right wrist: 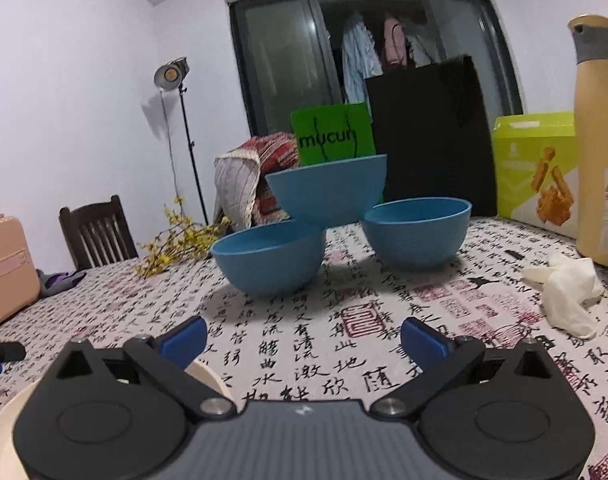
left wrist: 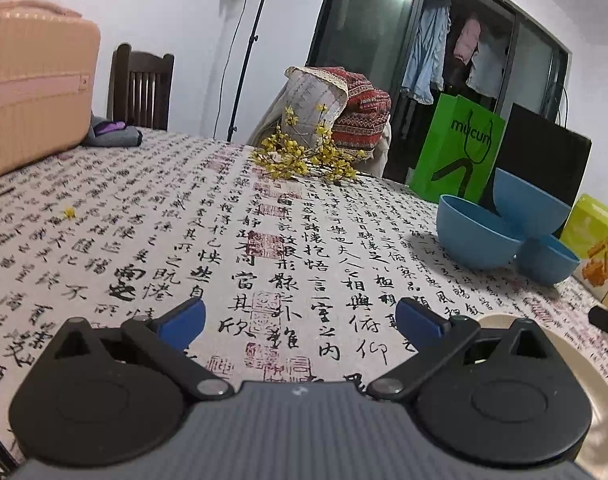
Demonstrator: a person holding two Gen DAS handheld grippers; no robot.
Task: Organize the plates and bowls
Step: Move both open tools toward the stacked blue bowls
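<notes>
over on the far left, a peach-pink suitcase (left wrist: 32, 80) sits on the table, a dark wooden chair (left wrist: 140, 88) behind it and a light stand (left wrist: 250, 48) against the wall. the calligraphy tablecloth (left wrist: 192, 216) spreads across everything. the left gripper (left wrist: 300, 322) hangs low over bare cloth, jaws wide apart, nothing between the blue pads. a spray of yellow flowers (left wrist: 304, 156) lies at the far edge of the table, a cushion pile (left wrist: 336, 108) behind it.

moving right in the left wrist view: a green paper bag (left wrist: 456, 148), then the blue bowls (left wrist: 504, 232) clustered together, well ahead and to the right of the left gripper. a cream plate (left wrist: 600, 392) peeks out just under that gripper's right side.

now the right wrist view. the cream plate (right wrist: 8, 424) shows at the lower left, partly under the gripper body. the right gripper (right wrist: 304, 340) is spread open too, empty, pointing straight at the bowls. three of them: left bowl (right wrist: 268, 260) and right bowl (right wrist: 416, 232) sit on the cloth, and a third bowl (right wrist: 328, 192) is perched tilted across their rims, touching both. further right, a lime-green snack box (right wrist: 536, 168), a tall tan bottle (right wrist: 600, 132) and a crumpled white glove (right wrist: 564, 292) on the cloth.
</notes>
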